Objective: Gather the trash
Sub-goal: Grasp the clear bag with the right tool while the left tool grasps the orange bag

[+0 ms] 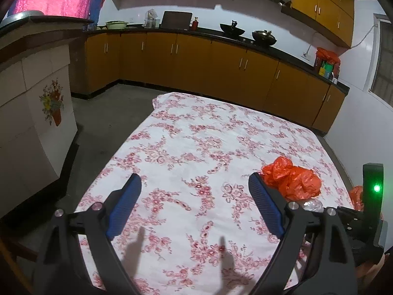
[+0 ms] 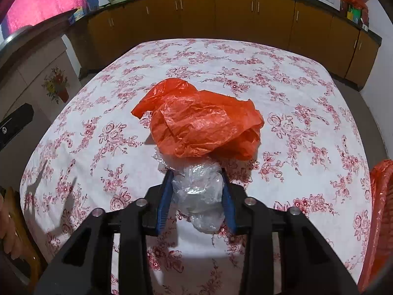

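The right gripper [image 2: 196, 184] has its ribbed blue fingers [image 2: 164, 196] pinched on a wad of crinkled clear plastic [image 2: 199, 194]. Just beyond their tips a glossy, crumpled orange bag [image 2: 201, 125] lies on the floral tablecloth [image 2: 307, 103]. The left gripper [image 1: 194, 189] hangs spread wide with nothing between its fingers, the orange bag just outside its right finger.

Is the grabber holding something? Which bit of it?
The right gripper pinches the crumpled clear plastic across its middle. The left gripper is open, holding nothing.
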A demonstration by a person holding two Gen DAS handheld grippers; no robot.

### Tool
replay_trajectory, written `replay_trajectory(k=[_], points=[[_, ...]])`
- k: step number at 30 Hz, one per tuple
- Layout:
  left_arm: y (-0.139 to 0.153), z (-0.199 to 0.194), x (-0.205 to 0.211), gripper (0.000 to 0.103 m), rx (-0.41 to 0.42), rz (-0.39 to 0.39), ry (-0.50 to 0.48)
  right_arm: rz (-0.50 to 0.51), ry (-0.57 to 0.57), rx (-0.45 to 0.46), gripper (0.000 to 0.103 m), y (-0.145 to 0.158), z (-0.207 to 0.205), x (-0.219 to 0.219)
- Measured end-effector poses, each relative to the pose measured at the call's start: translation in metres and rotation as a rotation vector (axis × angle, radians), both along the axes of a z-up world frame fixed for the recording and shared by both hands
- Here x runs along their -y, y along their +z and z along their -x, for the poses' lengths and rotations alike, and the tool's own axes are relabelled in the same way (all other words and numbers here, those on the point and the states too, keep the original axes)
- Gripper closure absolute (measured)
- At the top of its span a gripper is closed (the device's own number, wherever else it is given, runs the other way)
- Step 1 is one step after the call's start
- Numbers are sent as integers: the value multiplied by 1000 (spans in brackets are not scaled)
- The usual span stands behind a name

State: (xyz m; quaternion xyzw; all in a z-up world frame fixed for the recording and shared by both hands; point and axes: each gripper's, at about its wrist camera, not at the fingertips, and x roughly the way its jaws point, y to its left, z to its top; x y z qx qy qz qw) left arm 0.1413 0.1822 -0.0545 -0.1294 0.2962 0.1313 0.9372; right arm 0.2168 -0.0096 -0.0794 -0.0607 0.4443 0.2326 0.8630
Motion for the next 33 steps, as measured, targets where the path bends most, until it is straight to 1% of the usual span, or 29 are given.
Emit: replay_trajectory(k=[5, 10, 13, 15, 18, 20, 25, 27, 30, 33], points=[[1, -2, 10, 16, -1, -11, -21, -1, 7, 2, 73, 5, 9, 12], [0, -10, 24, 15, -12, -22, -59, 7, -19, 16, 73, 9, 22, 37], [-2, -19, 37, 13, -23, -28, -100, 28, -58, 39, 73, 11, 28, 56], [-3, -28, 50, 11, -30, -48, -138, 42, -109, 53, 73, 12, 28, 74], [-4, -45, 74, 8, -40, -84, -199, 39, -180, 50, 73, 12, 24, 97], [-5, -57, 86, 6, -44, -92, -231, 27, -221, 43, 73, 13, 20, 112], [-7, -89, 116, 4, -57, -106, -300, 12, -261, 52, 73, 17, 21, 133], [-13, -106, 128, 4, -93, -116, -329, 9, -267, 55, 73, 19, 22, 138], [-25, -125, 138, 4, -155, -126, -335, 1, -273, 57, 73, 20, 24, 146], [-41, -139, 140, 4, -224, -101, -344, -6, -278, 56, 73, 20, 24, 151]])
